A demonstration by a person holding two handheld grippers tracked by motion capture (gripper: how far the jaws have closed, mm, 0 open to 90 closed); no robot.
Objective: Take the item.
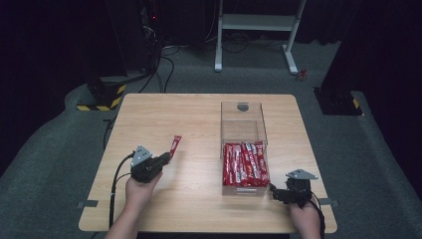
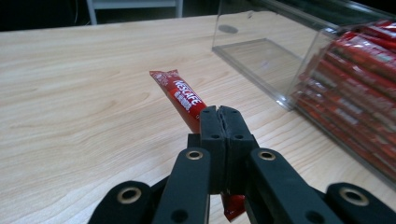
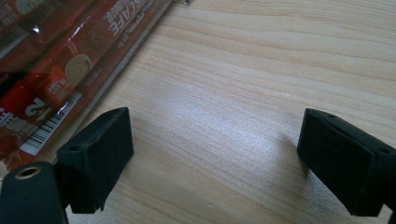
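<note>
A person is sitting at a light wooden table [image 1: 199, 114], holding a two-jaw gripper in each hand, with forearms coming in from the near edge.

The left gripper [image 1: 166, 158] is sitting over the left half of the table, pointing away from the person and slightly to the right. Its jaws are pressing together on a single red coffee stick packet [image 1: 175, 145]. In the left gripper view, the left gripper [image 2: 222, 116] is pinching the packet [image 2: 180, 95] near its lower end; most of the packet is sticking out beyond the jaws, slanting forward over the wood, and a short red tail is hanging below them. White lettering is running along the packet.

To the right, a clear plastic box [image 1: 242, 112] is standing on the table, lying lengthwise away from the person. Its near half is holding a tight row of matching red packets [image 1: 245, 164], while its far half is showing bare clear floor.

The right gripper [image 1: 275, 193] is resting low near the table's front right corner, just beside the near right corner of the box. In the right gripper view, the right gripper [image 3: 215, 154] is holding its jaws wide apart, with nothing between them but wood grain, and the box wall with packets [image 3: 56, 70] is lying just to their left.
</note>
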